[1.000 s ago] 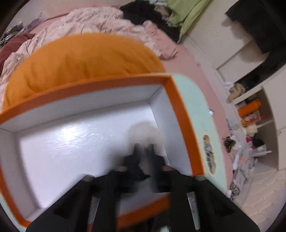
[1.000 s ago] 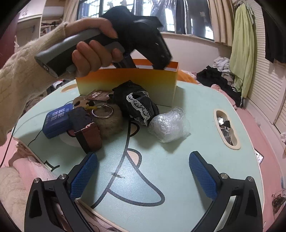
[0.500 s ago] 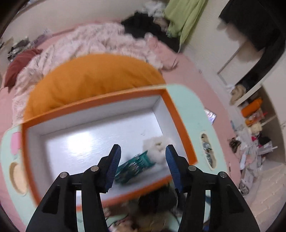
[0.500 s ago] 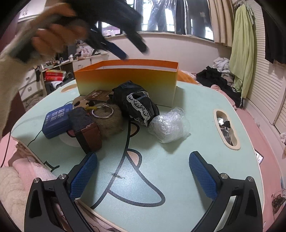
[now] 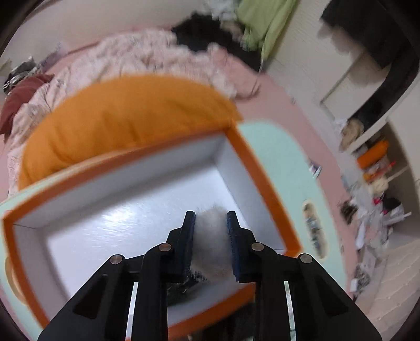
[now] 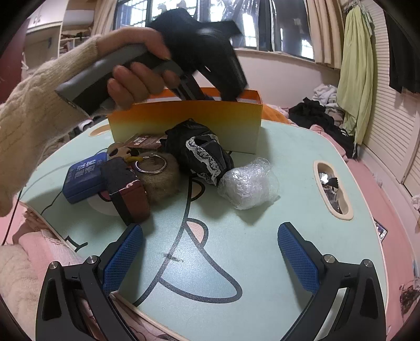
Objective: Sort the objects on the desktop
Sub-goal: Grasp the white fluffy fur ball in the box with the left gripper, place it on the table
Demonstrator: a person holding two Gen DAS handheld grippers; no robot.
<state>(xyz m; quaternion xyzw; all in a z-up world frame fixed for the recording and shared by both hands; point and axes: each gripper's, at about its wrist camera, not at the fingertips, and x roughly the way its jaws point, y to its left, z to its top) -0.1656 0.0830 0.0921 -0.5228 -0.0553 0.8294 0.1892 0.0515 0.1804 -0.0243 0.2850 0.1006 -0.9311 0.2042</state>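
Left claw [image 5: 210, 223] has just snapped together on the light, squashy white pompom [image 5: 211, 236] between its pads inside the orange box [image 5: 265, 188], best gripped mid-fluff, while right claw [image 6: 210, 251] gapes empty.

A lived-in home bedroom: a bed [image 5: 136, 60] with a rumpled pink quilt, clothes [image 6: 354, 65] hanging (others heaped), curtained windows [image 6: 265, 23].

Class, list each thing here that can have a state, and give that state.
Left tongs: just closed, shut on white pompom.
Right tongs: open, empty.
Orange box: upright, top open.
Plastic wrap: crumpled into a ball.
Black lace cloth: bunched up.
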